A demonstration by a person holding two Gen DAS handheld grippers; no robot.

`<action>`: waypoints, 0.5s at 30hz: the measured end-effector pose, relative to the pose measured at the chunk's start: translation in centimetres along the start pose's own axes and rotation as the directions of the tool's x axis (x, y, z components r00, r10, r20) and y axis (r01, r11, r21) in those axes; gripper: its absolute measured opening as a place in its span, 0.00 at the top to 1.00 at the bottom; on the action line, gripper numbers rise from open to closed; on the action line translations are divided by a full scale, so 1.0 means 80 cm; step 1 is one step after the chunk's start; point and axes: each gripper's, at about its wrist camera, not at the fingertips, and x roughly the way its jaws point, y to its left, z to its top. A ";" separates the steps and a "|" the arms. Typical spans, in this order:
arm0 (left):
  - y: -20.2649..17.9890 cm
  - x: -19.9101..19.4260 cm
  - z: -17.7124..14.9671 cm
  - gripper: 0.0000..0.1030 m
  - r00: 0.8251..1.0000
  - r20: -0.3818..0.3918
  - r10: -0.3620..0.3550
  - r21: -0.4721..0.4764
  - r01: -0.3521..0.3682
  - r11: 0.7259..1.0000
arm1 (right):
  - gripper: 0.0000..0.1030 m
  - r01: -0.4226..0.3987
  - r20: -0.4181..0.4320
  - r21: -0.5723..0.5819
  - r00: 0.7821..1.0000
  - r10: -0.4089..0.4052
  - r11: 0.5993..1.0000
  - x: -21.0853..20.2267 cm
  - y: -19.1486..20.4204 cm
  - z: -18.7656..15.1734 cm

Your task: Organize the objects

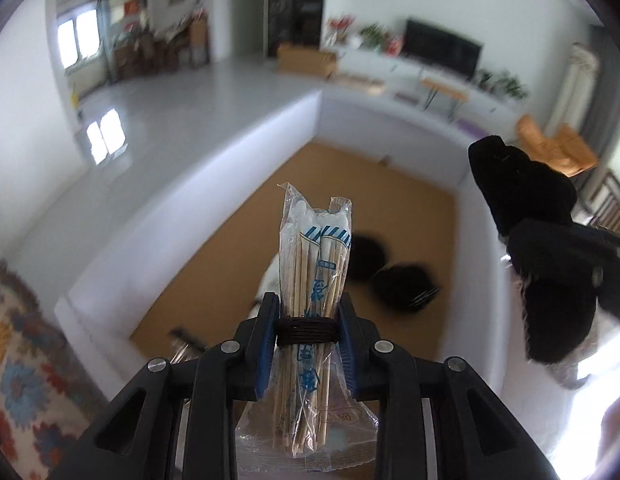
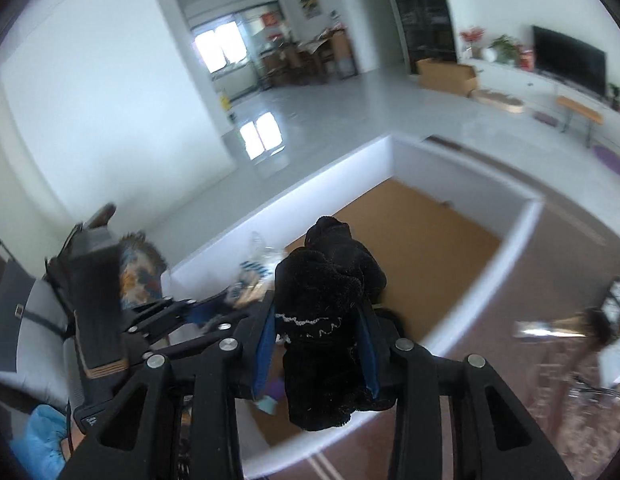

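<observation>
Left hand-held gripper (image 1: 308, 326) is clamped on a bundle of wooden sticks (image 1: 313, 280) in clear printed wrappers, its blue pads pressing on either side of the dark band (image 1: 306, 332) wound round the bundle's middle; the bundle stands upright between the fingers, above the white-walled box (image 1: 214, 184) with its brown floor. Right hand-held gripper (image 2: 315, 344) is closed on a soft black fabric item (image 2: 329, 320), which bulges up and out between the pads and hangs over the same box. Down on the box floor, below the bundle, lie two dark rounded items (image 1: 401, 286), blurred, plus something pale I cannot identify. The sticks look light and stiff but thin, so likely to snap or slide inside the slick plastic; gripping at the band, where they are bound tight, seems the safest hold. The fabric looks light and limp, will squash under pressure and droop at loose ends, so it wants a hold at its bulk. Beside the box, a patterned rug (image 1: 18, 344) shows near the left gripper.
</observation>
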 end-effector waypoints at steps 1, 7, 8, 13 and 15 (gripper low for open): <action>0.005 0.011 -0.004 0.62 0.999 -0.033 0.015 -0.004 -0.015 1.000 | 0.58 0.000 -0.028 -0.007 1.000 0.000 1.000 0.020 0.008 -0.005; 0.010 0.014 -0.026 0.19 0.994 -0.003 0.111 0.006 -0.111 0.994 | 0.34 0.003 -0.126 0.029 0.992 0.001 1.000 0.081 0.009 -0.037; 0.005 0.007 -0.029 0.19 0.994 0.021 0.109 0.006 -0.109 0.994 | 0.31 0.007 -0.113 0.030 0.994 -0.003 1.000 0.077 0.005 -0.041; -0.044 -0.047 -0.039 0.19 0.987 0.159 0.031 0.032 -0.037 0.999 | 0.13 0.105 0.022 -0.006 0.994 -0.105 0.994 0.015 -0.039 -0.075; -0.086 -0.074 -0.048 0.18 0.977 0.207 -0.059 0.076 0.044 0.996 | 0.05 0.208 0.086 -0.026 0.975 -0.205 0.978 -0.014 -0.064 -0.103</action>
